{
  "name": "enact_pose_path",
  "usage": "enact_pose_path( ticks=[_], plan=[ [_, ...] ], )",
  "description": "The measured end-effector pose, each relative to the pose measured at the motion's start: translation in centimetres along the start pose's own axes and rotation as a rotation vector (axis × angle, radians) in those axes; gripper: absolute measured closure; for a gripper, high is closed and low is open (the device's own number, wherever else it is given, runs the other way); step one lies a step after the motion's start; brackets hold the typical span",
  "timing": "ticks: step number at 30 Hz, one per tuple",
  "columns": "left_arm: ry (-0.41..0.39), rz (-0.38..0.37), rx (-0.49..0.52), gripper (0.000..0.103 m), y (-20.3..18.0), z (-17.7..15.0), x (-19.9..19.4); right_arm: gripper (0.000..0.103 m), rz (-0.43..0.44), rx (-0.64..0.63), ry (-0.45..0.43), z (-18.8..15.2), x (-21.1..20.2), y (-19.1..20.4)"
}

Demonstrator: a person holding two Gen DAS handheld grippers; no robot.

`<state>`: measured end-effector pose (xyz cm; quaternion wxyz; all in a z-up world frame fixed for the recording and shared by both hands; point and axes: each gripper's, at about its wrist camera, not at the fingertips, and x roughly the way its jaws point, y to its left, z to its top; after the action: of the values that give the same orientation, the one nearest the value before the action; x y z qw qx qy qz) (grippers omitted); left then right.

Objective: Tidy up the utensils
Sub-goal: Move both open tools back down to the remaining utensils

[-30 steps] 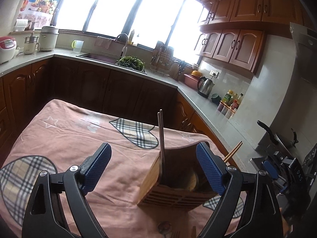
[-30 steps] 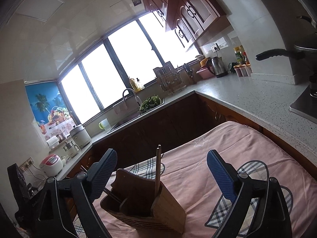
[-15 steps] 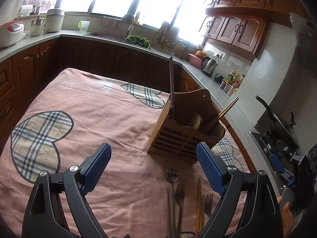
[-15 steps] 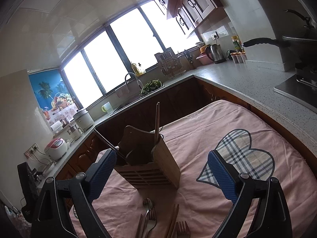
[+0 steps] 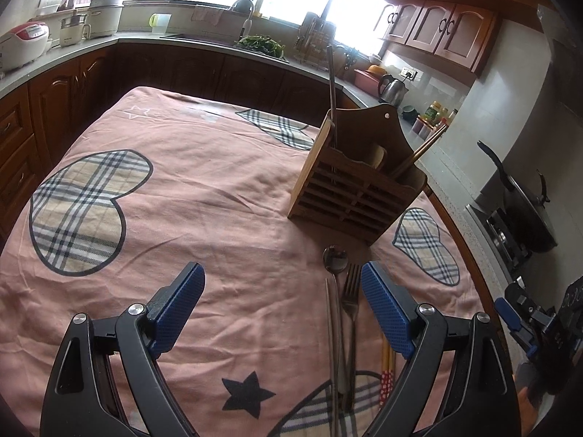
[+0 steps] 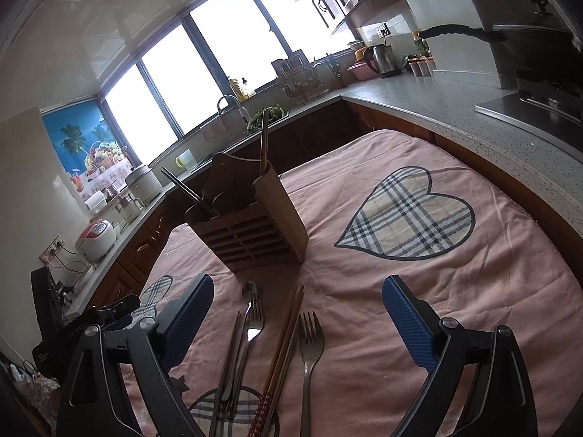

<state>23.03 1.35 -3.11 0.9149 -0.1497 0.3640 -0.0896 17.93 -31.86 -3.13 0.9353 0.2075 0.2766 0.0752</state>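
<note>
Both my jaws are spread wide, holding nothing. No readable writing anywhere. Since a second ago I've pulled back from the wooden caddy (image 5: pixel 355 178), so the spoon (image 6: pixel 251 313), forks (image 6: pixel 309 342) and chopsticks (image 6: pixel 282 349) lying on the bench's pink cloth (image 5: pixel 204 189) now show

My left tongs' right blue pad (image 5: pixel 386 313) covers the wooden chopsticks with red patterned ends (image 5: pixel 387 367) almost entirely, and hides the second fork outright. The handles of the steel spoon (image 6: pixel 250 322), the two steel forks (image 6: pixel 310 342) and the metal chopsticks (image 6: pixel 227 360) run off the bottom edge in my right camera. Inside the slatted wooden utensil holder (image 5: pixel 355 182) the lower ends of the standing chopsticks are hidden. The small bottles on the counter (image 5: pixel 435 113) are too small to read.
</note>
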Motion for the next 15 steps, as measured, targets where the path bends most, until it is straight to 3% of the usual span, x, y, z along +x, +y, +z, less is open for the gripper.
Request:
enact_pose_path(
  ticks=[15],
  plan=[
    [0.098,0.012,0.073,0.013,-1.5,-1.4,2.4,0.009,-0.028,-0.043,0.100,-2.5,1.8,0.3]
  ],
)
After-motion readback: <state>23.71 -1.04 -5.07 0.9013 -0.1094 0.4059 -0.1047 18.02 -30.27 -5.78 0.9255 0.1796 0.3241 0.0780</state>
